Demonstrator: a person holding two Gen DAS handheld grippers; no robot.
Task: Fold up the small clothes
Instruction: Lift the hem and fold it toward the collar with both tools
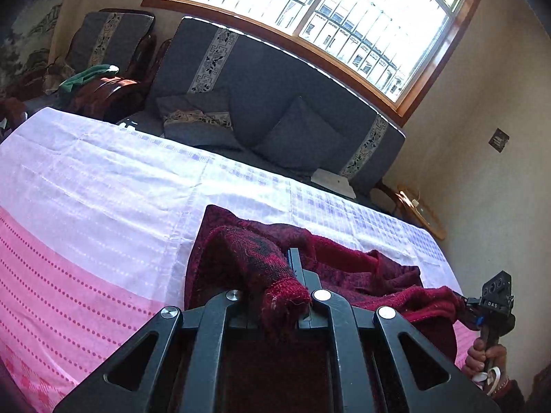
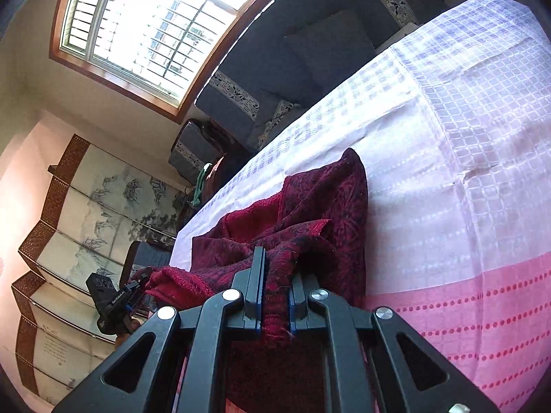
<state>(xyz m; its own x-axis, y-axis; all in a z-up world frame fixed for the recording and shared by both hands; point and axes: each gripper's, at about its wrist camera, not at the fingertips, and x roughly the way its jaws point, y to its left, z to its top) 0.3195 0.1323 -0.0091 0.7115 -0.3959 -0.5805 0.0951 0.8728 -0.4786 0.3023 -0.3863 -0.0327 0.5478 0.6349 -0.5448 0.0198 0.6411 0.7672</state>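
Observation:
A dark red knitted garment [image 1: 344, 258] lies bunched on the table's pink and white cloth [image 1: 103, 206], its near edge lifted between the two grippers. My left gripper [image 1: 293, 258] is shut on one corner of that edge, and a fold of knit hangs over its fingers. At the right of the left wrist view, a hand [image 1: 482, 354] holds my right gripper [image 1: 463, 301], clamped on the other corner. In the right wrist view, my right gripper [image 2: 275, 270] pinches a strip of the garment [image 2: 320, 206]. The left gripper [image 2: 143, 277] bites the far corner there.
A dark blue sofa [image 1: 275, 79] with cushions runs along the table's far side under a barred window [image 1: 327, 10]. An armchair [image 1: 110, 41] with a green cloth stands at the left. A painted folding screen [image 2: 86, 223] stands beyond the table's end.

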